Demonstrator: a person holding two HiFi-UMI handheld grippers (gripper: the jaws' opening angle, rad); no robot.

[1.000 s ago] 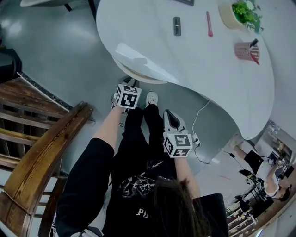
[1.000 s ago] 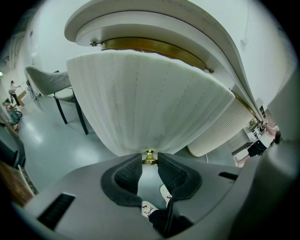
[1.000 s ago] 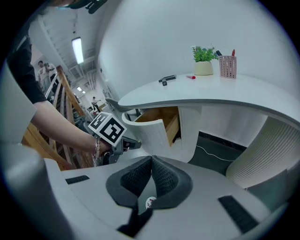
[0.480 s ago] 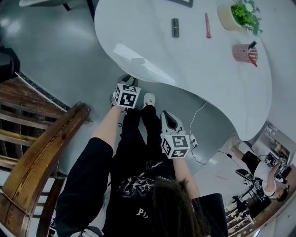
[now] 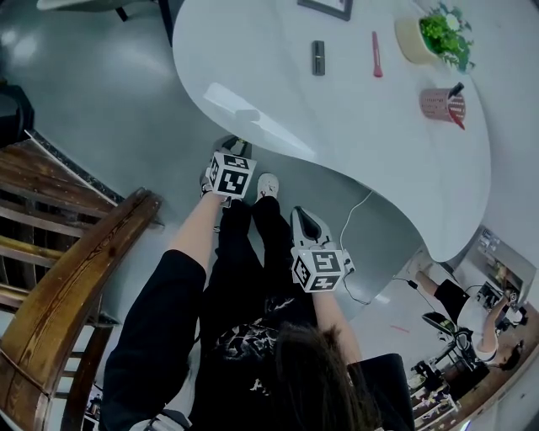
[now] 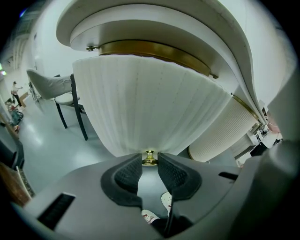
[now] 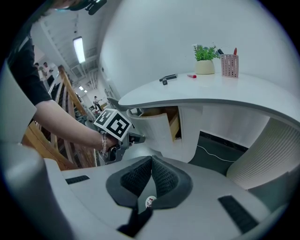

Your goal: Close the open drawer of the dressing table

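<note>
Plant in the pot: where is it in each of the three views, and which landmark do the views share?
Head view: top right corner, the plant on the white table, above the pink pen holder.
Left gripper view: not in it; the drawer front and its knob, between the jaws, fill it.
Right gripper view: upper middle, the plant just left of the pink pen holder.
Shared landmark: the white table, in all three.

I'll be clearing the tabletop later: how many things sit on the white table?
5: a framed item at the far edge, a dark bar, a pink stick, a potted plant and a pink mesh cup. More may lie out of frame.
</note>
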